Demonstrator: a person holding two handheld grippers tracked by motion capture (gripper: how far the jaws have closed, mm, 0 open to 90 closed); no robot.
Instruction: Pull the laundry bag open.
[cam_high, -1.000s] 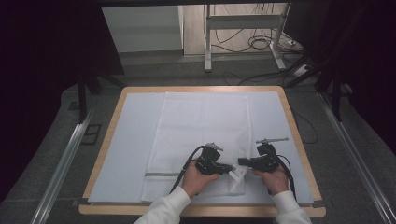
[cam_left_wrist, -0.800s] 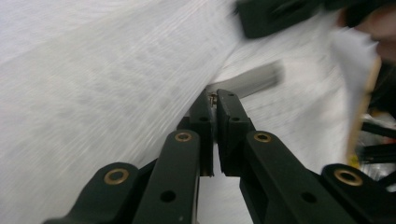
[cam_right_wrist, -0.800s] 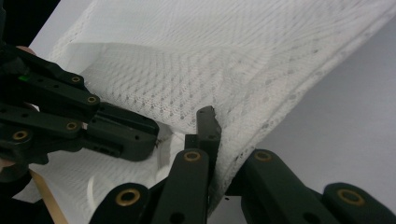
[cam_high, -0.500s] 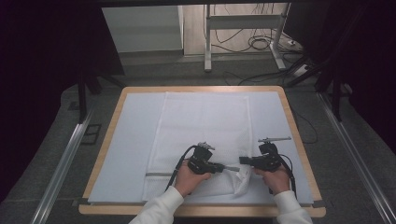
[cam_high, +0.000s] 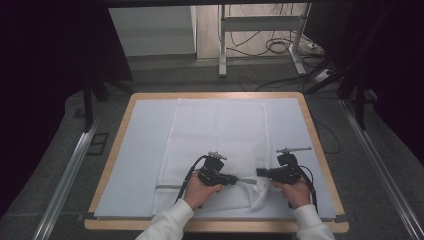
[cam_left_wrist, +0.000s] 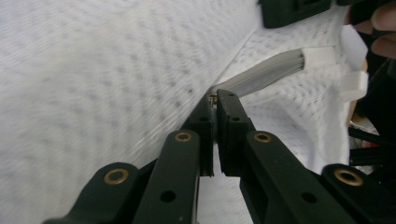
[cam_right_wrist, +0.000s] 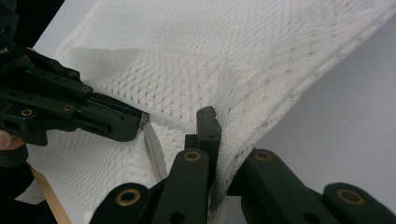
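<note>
White mesh cloth (cam_high: 215, 145) lies spread on a pale sheet (cam_high: 145, 155) covering the wooden-edged table (cam_high: 320, 150), its long axis running from the near edge toward the far edge, a little right of centre. Its near right corner is lifted and bunched between the two tools, so how that corner folds is hard to make out from above. A grey zip strip (cam_left_wrist: 266, 74) runs along the near edge; in the left gripper view its far end is cut off by the other tool at the top of the frame. The left gripper (cam_high: 239, 180) points to the right, jaws together and clamped on the zip's small metal pull, which is mostly hidden between the jaw tips (cam_left_wrist: 215, 100). The right gripper (cam_high: 260, 172) points to the left, facing it; in its own view (cam_right_wrist: 212, 135) the jaws are closed on a fold of the mesh, and the cloth hides the right-hand jaw's tip. The person's hands (cam_high: 200, 190) and white sleeves come in at the bottom edge. Compared with half a second earlier, the left tool has moved right, closer to the right one, and the corner is more gathered.
</note>
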